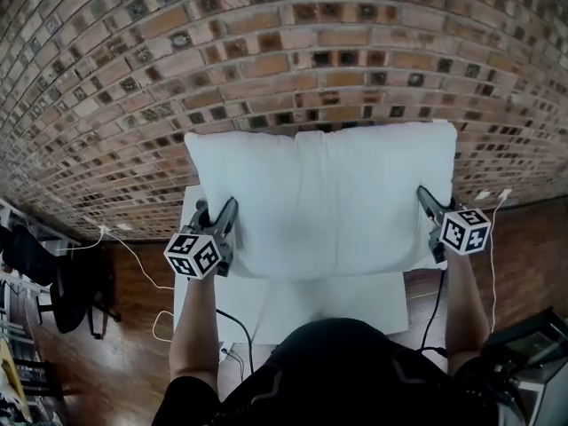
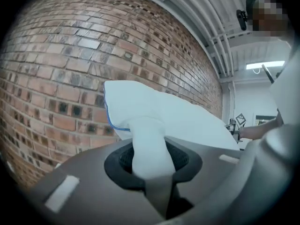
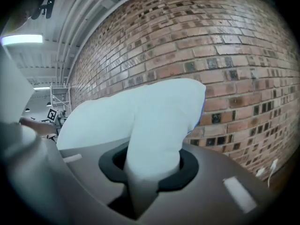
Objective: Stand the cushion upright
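Your head view is evenly lit and sharp; the white fabric cushion (image 1: 324, 198) reads bright without glare, and the red brick wall (image 1: 284, 51) bows toward the edges. Both gripper views are ringed in black with a blurred near foreground. A white ceiling strip light (image 3: 21, 40) glares in the right one.

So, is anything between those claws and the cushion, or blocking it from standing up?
Nothing visible. The left claw and right claw each already pinch a side edge of the cushion, which is held up in front of the brick wall.
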The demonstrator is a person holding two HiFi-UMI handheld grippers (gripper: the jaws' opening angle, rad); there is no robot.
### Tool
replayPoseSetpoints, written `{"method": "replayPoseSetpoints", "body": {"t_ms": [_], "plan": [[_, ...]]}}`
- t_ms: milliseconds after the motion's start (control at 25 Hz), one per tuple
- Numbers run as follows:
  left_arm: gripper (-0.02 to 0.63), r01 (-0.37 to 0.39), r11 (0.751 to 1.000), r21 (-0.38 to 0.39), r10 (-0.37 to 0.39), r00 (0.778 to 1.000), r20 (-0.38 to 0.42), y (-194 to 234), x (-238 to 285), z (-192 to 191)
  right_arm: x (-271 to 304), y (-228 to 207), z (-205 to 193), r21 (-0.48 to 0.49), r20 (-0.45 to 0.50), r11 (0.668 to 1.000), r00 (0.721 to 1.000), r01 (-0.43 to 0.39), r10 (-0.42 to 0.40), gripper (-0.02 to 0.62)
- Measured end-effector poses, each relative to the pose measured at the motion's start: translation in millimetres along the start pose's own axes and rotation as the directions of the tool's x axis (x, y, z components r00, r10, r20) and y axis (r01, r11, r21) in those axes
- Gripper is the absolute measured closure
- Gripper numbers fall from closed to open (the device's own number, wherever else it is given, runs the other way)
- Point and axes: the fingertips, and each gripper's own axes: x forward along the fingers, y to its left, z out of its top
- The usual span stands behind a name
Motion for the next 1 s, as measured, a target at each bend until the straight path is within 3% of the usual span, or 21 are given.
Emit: {"method": "replayPoseSetpoints", "body": {"t_ms": [200, 320, 520, 680, 800, 1000], "plan": [[0.518, -0.037, 0.995, 0.094, 0.030, 0.997, 0.075, 9, 32, 48, 21, -13, 47, -0.045, 0.138, 0.998, 0.990, 0.047, -0.040, 0.486], [0.522, -0.107, 0.983, 0.151, 0.083, 0.984, 0.155, 15, 46, 68, 32, -18, 68, -0.072, 0.208, 0.995, 0.977, 0.069, -0.052, 0.488], [0.529, -0.177, 0.965, 0.192, 0.132, 0.966, 0.223, 19, 67, 75, 51, -28, 81, -0.112, 0.272, 0.991, 0.961, 0.075, -0.042, 0.488], [0.522, -0.179, 0.960, 0.215, 0.136, 0.970, 0.202, 30, 90, 58, 72, -41, 68, -0.109, 0.285, 0.992, 0.958, 0.057, -0.024, 0.482], [0.468, -0.160, 0.966, 0.202, 0.129, 0.979, 0.160, 42, 113, 31, 94, -55, 43, -0.056, 0.265, 0.998, 0.964, 0.041, -0.025, 0.452], [0.451, -0.149, 0.972, 0.184, 0.151, 0.988, 0.000, 57, 129, -24, 119, -66, -4, 0.022, 0.176, 1.000, 0.984, 0.013, -0.017, 0.422]]}}
